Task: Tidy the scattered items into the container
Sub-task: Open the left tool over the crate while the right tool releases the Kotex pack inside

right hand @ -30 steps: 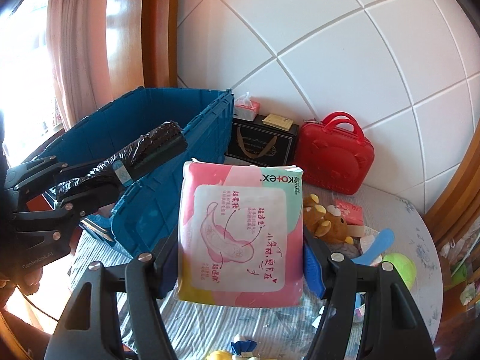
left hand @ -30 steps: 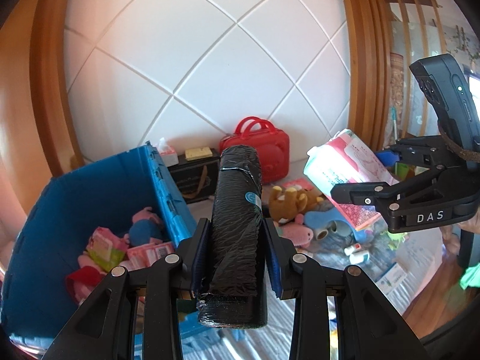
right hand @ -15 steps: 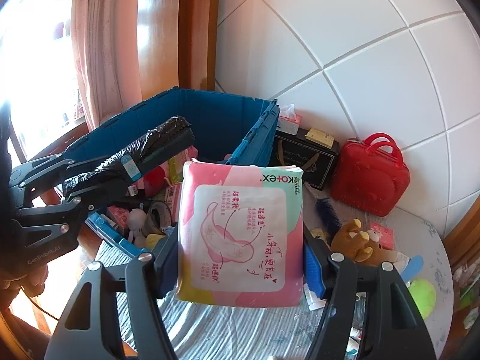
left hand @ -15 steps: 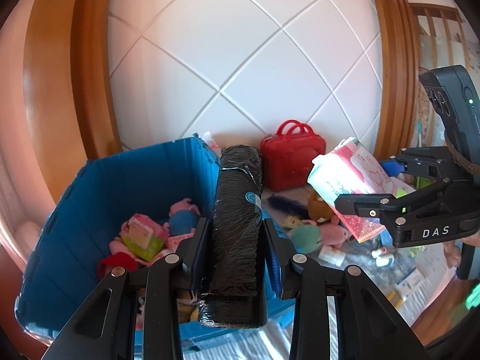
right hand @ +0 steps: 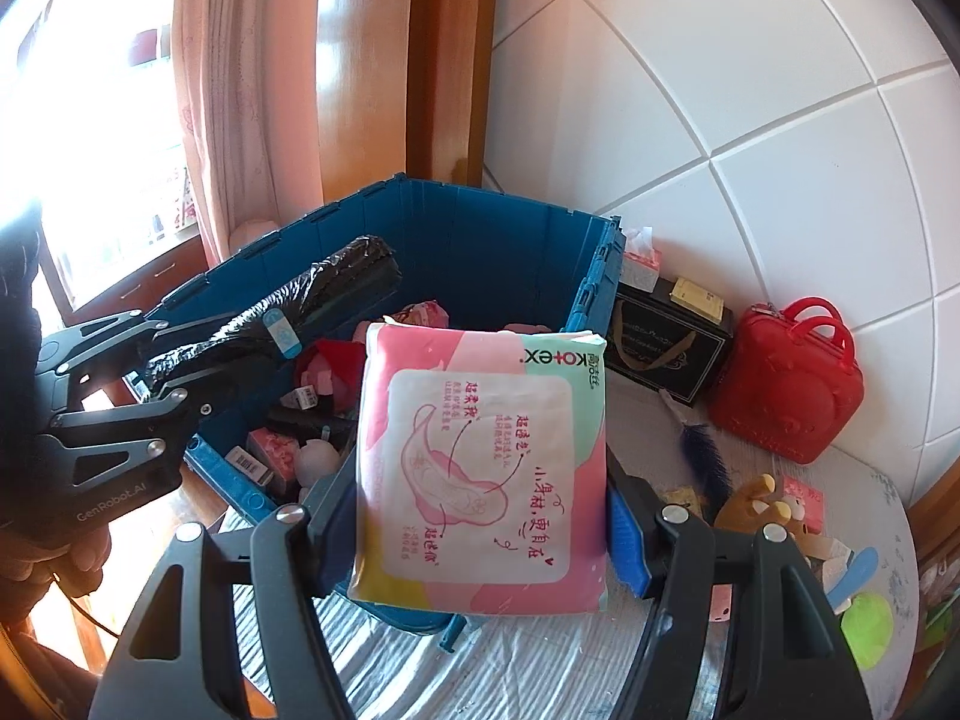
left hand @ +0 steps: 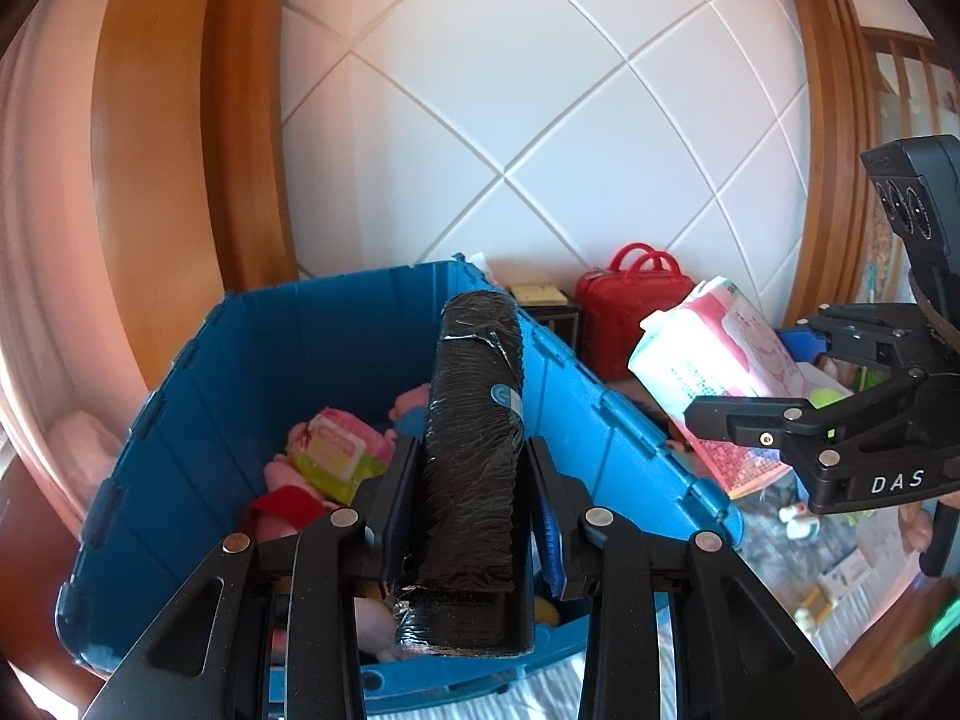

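Observation:
My left gripper (left hand: 471, 480) is shut on a black plastic-wrapped roll (left hand: 474, 450) and holds it over the near part of the blue crate (left hand: 192, 420). The roll (right hand: 300, 312) and left gripper (right hand: 150, 384) also show in the right wrist view, above the crate (right hand: 498, 240). My right gripper (right hand: 480, 510) is shut on a pink Kotex pad pack (right hand: 480, 468), held above the crate's near right edge. The pack (left hand: 714, 384) and right gripper (left hand: 798, 420) show in the left wrist view, right of the crate. The crate holds several toys and packets (left hand: 333, 450).
On the round table (right hand: 870, 480) lie a red toy suitcase (right hand: 786, 384), a black gift box (right hand: 666, 342), a tissue pack (right hand: 639, 264), a bear plush (right hand: 756, 504), a blue feather (right hand: 702, 450) and a green ball (right hand: 867, 630). A tiled wall stands behind; a curtain hangs at the left.
Both grippers have moved left toward the crate with their loads. The crate now sits under the roll and its inside shows more fully in both views.

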A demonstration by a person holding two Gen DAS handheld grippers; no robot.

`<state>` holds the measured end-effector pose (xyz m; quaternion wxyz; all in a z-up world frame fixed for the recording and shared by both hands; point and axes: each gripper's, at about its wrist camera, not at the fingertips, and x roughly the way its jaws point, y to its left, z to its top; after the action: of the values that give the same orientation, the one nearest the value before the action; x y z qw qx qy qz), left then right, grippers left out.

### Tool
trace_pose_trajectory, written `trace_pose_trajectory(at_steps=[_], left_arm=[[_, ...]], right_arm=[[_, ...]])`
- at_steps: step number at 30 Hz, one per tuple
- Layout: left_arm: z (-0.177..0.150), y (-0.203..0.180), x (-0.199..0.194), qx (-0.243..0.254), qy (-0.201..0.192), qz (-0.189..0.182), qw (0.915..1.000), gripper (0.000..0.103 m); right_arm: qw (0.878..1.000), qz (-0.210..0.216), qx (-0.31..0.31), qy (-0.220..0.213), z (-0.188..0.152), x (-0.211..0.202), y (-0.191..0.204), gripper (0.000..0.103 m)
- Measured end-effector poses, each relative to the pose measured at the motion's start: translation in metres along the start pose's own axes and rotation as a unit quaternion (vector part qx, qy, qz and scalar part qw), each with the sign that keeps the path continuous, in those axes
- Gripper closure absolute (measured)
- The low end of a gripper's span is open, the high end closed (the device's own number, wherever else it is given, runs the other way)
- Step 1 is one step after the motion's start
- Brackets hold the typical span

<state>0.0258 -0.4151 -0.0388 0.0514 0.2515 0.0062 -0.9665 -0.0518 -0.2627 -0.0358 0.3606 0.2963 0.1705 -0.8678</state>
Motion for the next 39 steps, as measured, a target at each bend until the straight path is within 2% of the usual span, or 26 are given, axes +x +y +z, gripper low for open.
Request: trace_pose_trajectory(at_steps=[22, 39], left_arm=[[-0.003, 0.07, 0.002, -0.046, 0.004, 0.022, 0.9987, 0.069], [-0.008, 0.101, 0.016, -0.059, 0.014, 0.038, 0.9975, 0.069]], right_arm=[[0.999, 0.024, -0.04, 0.008, 0.048, 0.047, 0.06, 0.037], [0.999, 0.023, -0.047, 0.016, 0.067, 0.066, 0.073, 0.037]])
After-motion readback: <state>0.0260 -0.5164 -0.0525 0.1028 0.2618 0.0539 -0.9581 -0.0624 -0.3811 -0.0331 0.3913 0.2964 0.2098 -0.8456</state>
